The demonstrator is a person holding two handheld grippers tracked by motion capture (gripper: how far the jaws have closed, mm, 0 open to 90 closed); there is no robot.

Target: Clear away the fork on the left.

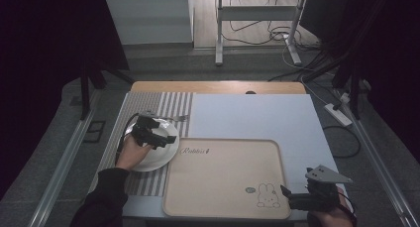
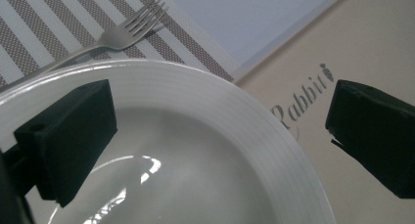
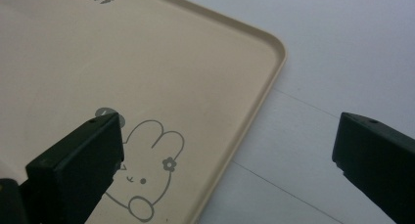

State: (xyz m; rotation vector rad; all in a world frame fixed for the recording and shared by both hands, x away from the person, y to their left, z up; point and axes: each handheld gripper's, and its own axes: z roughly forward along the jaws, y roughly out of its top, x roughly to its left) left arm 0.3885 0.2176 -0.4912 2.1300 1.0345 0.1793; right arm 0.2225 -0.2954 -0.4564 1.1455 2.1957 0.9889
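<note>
Plate (image 1: 154,148) work at the table's left: my left gripper (image 1: 148,133) hovers over the white dish on the striped placemat (image 1: 148,110), jaws spread wide across its rim, gripping nothing. I judge it glazed, rigid, slippery and breakable — the raised rim is the hold. A fork (image 2: 105,40) lies just beyond. At right, my right gripper (image 1: 297,199) waits agape beside the beige tray (image 1: 223,207) — empty.
</note>
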